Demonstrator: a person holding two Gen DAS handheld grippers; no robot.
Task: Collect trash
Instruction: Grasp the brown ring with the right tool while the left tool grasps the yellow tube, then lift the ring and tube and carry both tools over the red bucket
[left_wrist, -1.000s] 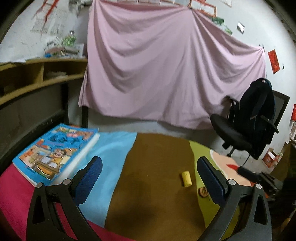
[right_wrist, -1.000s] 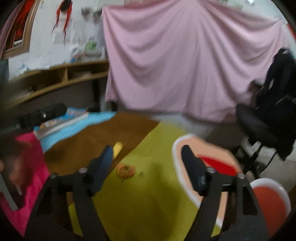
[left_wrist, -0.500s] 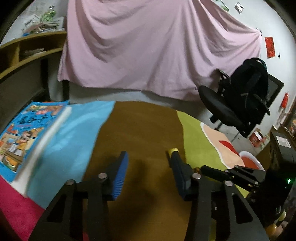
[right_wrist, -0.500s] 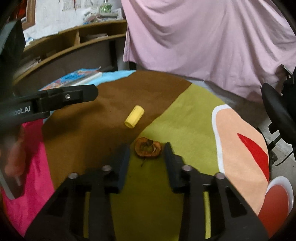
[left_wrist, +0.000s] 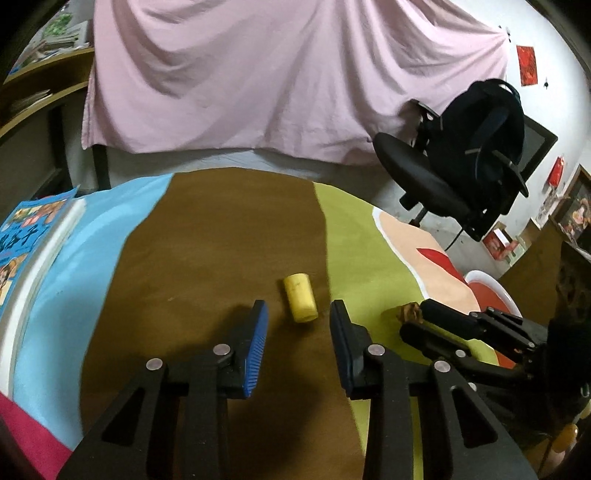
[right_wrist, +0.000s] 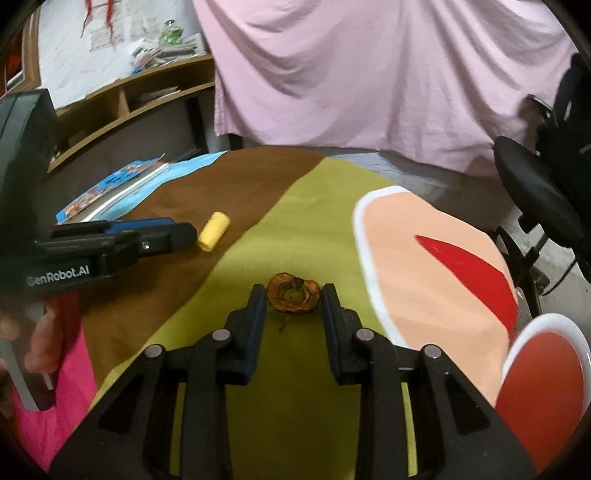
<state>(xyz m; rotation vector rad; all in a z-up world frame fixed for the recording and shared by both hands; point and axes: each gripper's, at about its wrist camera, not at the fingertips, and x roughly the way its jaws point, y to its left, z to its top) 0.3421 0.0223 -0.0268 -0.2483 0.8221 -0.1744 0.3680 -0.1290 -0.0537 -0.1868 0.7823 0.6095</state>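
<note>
Nothing collected yet: small yellow cylinder (left_wrist: 300, 302) on brown cloth, lying between the closing, not yet touching jaws of left gripper (left_wrist: 298, 317). Dried brown apple half (right_wrist: 293, 293) on green cloth, pinched by right gripper (right_wrist: 294, 299), unlifted. Both still to bin.

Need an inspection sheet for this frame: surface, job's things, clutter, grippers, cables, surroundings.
Surface: multicoloured felt table cover, brown, green, blue and pink patches.
Job's things: small yellow cylinder on the brown patch; dried brown apple core on the green patch.
Clutter: blue picture book at the far left; red bowl with white rim at the right edge.
Grippers: left gripper closing, yellow cylinder just ahead of its tips, untouched; right gripper straddles the core, contact unclear.
Cables: a black cord under the chair.
Surroundings: pink draped sheet, black office chair, wooden shelves.
</note>
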